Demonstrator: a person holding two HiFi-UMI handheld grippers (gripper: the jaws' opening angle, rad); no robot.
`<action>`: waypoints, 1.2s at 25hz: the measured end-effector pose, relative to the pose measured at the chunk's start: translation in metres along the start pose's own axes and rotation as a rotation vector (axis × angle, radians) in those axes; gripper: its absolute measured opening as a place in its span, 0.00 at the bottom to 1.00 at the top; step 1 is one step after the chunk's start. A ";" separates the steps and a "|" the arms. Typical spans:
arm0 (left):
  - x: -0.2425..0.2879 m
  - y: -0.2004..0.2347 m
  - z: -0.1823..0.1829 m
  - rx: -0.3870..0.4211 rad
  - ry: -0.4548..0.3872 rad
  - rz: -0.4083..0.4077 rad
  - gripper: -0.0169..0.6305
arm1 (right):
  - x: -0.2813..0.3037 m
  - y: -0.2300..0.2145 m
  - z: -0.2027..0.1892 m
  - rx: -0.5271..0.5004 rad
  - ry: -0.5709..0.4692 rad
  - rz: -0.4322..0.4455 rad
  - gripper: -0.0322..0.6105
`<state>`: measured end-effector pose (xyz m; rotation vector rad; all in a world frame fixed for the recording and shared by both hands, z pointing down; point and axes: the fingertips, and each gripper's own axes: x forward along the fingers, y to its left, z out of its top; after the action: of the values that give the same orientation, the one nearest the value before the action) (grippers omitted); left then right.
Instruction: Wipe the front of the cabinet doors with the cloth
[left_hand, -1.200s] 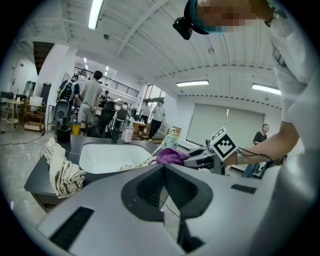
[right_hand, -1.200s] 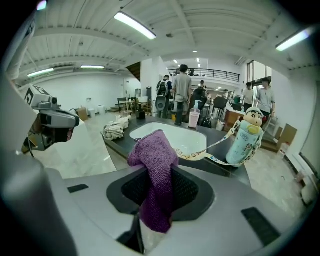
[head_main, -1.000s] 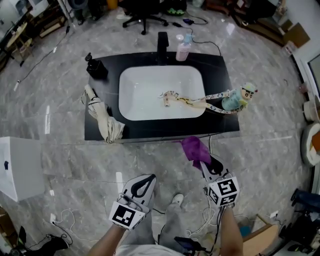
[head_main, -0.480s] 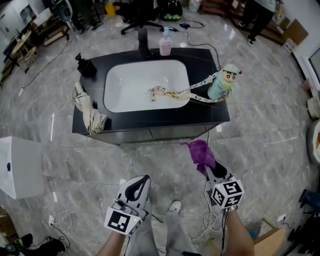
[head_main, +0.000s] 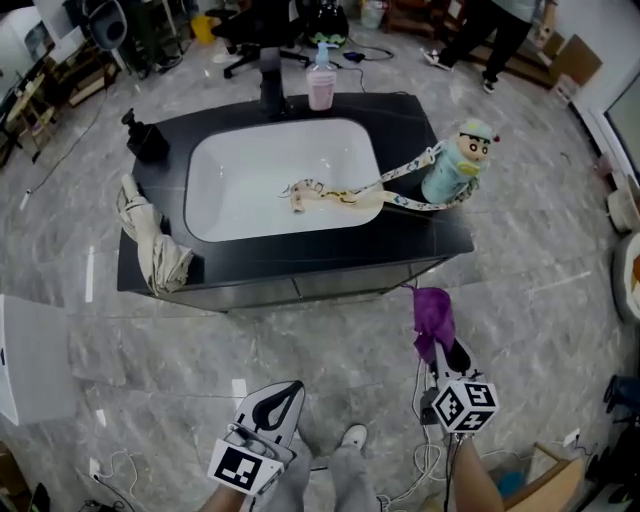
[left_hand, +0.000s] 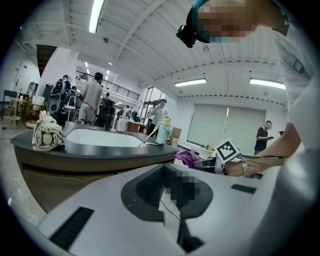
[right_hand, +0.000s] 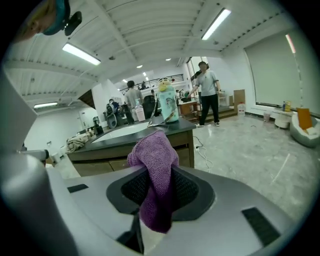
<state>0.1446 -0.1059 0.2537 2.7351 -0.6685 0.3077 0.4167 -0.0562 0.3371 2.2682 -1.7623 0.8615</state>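
Note:
The cabinet doors (head_main: 300, 288) show as a narrow grey-brown strip under the black countertop (head_main: 300, 258) with its white basin. They also appear in the left gripper view (left_hand: 55, 177) and, at the left, in the right gripper view (right_hand: 102, 167). My right gripper (head_main: 446, 352) is shut on a purple cloth (head_main: 433, 315), which hangs over the floor just in front of the cabinet's right end, not touching it. The cloth (right_hand: 155, 165) sticks up out of the right gripper (right_hand: 155, 202). My left gripper (head_main: 283, 392) is shut and holds nothing, lower left, well short of the cabinet.
A beige bundled cloth (head_main: 150, 240) lies on the counter's left end. A cartoon-figure bottle (head_main: 455, 165) with a patterned strap (head_main: 340, 195) stands at the right, and a pink bottle (head_main: 320, 85) beside the faucet (head_main: 270, 85). Cables (head_main: 425, 470) lie by my feet. People stand at the back.
The head view has drawn back and turned, so more of the cabinet front shows. My right gripper with the purple cloth has shifted right, towards the cabinet's right corner. The left gripper stays low and shut.

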 end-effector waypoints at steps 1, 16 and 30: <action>-0.002 0.007 -0.011 -0.008 0.007 0.004 0.03 | 0.004 -0.001 -0.004 0.010 -0.013 -0.016 0.22; 0.079 0.049 -0.110 0.019 -0.114 0.001 0.03 | 0.103 -0.081 -0.053 -0.034 -0.228 -0.171 0.22; 0.140 0.093 -0.148 0.202 -0.284 -0.005 0.03 | 0.170 -0.090 -0.031 -0.221 -0.458 -0.201 0.23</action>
<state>0.2020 -0.1911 0.4527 3.0059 -0.7382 -0.0195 0.5146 -0.1584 0.4708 2.5681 -1.6384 0.1043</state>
